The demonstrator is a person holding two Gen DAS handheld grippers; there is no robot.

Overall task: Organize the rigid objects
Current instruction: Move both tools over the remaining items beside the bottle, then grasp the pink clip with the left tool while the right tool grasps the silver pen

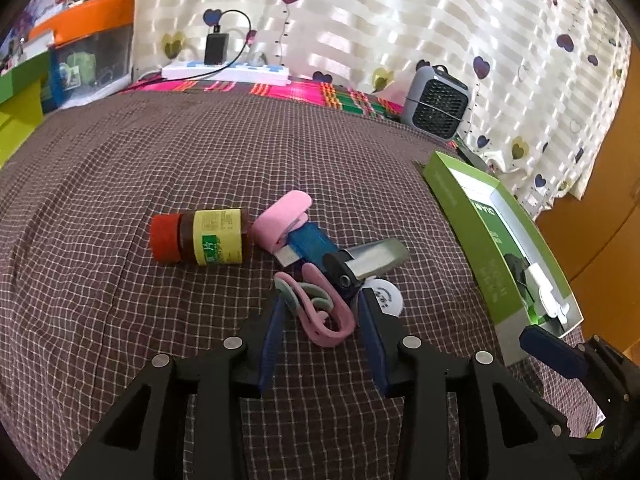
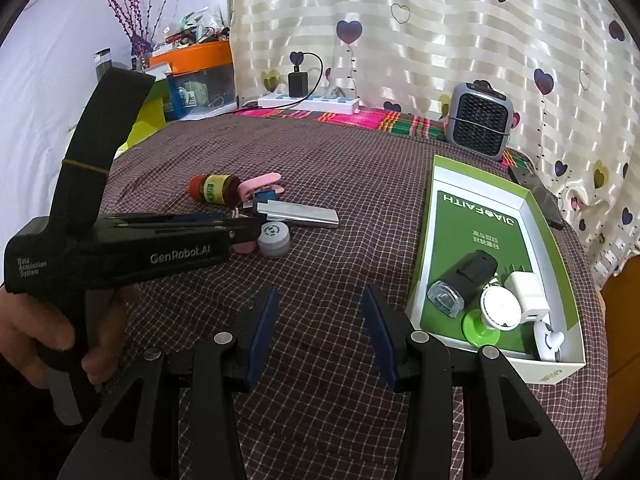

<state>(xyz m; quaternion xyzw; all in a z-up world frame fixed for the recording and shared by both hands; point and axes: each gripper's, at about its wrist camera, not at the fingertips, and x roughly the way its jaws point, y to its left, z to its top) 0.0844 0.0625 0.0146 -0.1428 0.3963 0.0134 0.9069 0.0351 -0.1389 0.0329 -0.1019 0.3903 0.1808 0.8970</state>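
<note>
My left gripper [image 1: 320,296] is open, its fingers on either side of a pink curved clip [image 1: 324,312] lying on the checked cloth. Beyond it lie a blue and silver tool [image 1: 340,256], a pink clamp [image 1: 282,216], a brown bottle with a red cap [image 1: 200,238] on its side, and a small white jar [image 1: 384,294]. My right gripper [image 2: 318,296] is open and empty over bare cloth, left of the green box [image 2: 440,208]. The box holds a black device [image 2: 468,280], a white round item [image 2: 500,308] and a white cube [image 2: 526,288]. The left gripper body [image 2: 120,248] shows in the right wrist view.
A grey mini heater [image 2: 482,120] stands at the back right. A white power strip [image 2: 308,102] with a black charger lies along the back edge. Orange and green storage boxes [image 2: 192,76] stand at the back left. A dark phone [image 2: 540,196] lies right of the box.
</note>
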